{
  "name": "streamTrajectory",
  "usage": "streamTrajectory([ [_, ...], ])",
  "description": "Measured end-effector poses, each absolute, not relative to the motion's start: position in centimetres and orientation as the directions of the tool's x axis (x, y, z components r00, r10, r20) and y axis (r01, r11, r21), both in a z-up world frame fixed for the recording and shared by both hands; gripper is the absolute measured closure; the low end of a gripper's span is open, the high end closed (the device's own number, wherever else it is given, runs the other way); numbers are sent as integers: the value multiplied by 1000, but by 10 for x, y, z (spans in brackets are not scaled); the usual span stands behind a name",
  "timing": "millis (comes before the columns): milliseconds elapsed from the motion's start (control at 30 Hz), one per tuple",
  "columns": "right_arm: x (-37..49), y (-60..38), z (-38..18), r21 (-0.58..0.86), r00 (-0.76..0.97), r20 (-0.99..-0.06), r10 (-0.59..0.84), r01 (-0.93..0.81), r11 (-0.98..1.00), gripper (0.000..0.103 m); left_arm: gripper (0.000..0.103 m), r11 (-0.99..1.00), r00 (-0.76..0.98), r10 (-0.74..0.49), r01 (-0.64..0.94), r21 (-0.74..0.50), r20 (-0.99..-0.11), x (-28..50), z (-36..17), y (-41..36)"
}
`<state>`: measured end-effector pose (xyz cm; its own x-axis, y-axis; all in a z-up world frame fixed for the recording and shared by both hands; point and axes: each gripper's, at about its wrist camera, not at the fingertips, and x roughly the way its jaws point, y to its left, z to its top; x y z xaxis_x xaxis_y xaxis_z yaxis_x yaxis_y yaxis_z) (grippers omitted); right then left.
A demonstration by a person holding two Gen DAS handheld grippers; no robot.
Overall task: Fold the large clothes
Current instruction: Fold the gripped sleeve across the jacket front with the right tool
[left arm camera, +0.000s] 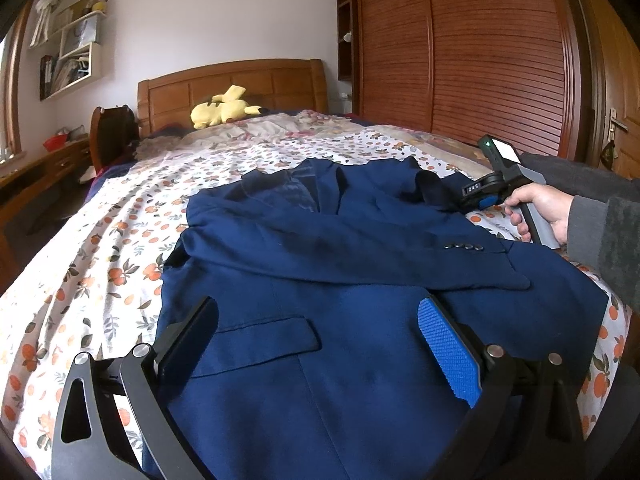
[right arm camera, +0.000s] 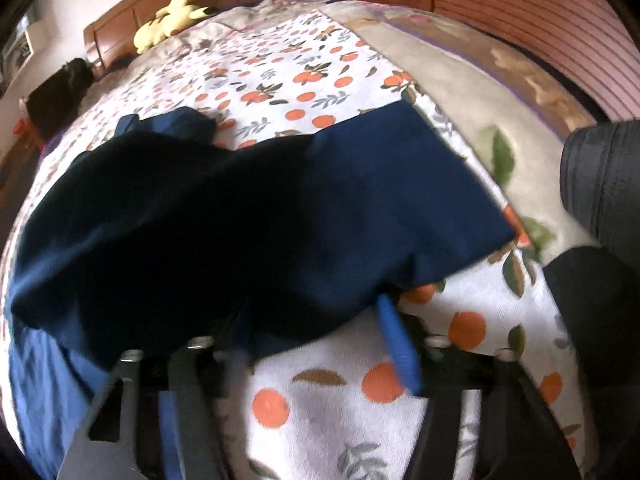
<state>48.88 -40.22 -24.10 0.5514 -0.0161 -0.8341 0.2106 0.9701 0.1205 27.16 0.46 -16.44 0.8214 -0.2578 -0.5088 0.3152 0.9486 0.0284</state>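
Our right claw (right arm camera: 316, 344), half-open and empty, sits at the blue jacket's (right arm camera: 240, 216) near edge, cloth stretching toward upper left.

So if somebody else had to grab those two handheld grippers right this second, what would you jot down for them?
Left gripper: open, jaws straddling the lower front of the navy blazer, not pinching it.
Right gripper: open at the blazer's edge near the shoulder; no cloth seen pinched between its fingers.
The blazer lies face up on the orange-print bedspread. One sleeve is already folded across the chest, cuff buttons showing.
Left to do: fold in the other side, then fold the body up into a compact stack.
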Motion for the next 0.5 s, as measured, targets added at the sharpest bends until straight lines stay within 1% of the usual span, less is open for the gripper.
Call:
streamTrajectory([
  [33, 491, -402, -240, 102, 554, -832, -33, 211, 972, 90, 3, 949, 822, -257, 314, 29, -509, 272, -165, 5],
  [67, 493, -402, -238, 108, 558, -829, -22, 199, 974, 100, 3, 949, 822, -256, 314, 29, -509, 271, -165, 5],
  [167, 491, -392, -221, 58, 607, -793, -60, 173, 983, 100, 3, 950, 823, -251, 309, 32, -509, 271, -165, 6],
  [300, 481, -373, -186, 38, 690, -722, -53, 116, 993, 101, 3, 952, 827, -245, 304, 36, -506, 270, -163, 7],
  [433, 459, -341, -140, 32, 776, -631, 8, 16, 999, 101, 3, 954, 832, -240, 298, 37, -501, 268, -162, 9],
  [500, 445, -319, -116, 26, 805, -591, 61, -56, 998, 101, 3, 954, 833, -240, 297, 37, -498, 267, -161, 8],
])
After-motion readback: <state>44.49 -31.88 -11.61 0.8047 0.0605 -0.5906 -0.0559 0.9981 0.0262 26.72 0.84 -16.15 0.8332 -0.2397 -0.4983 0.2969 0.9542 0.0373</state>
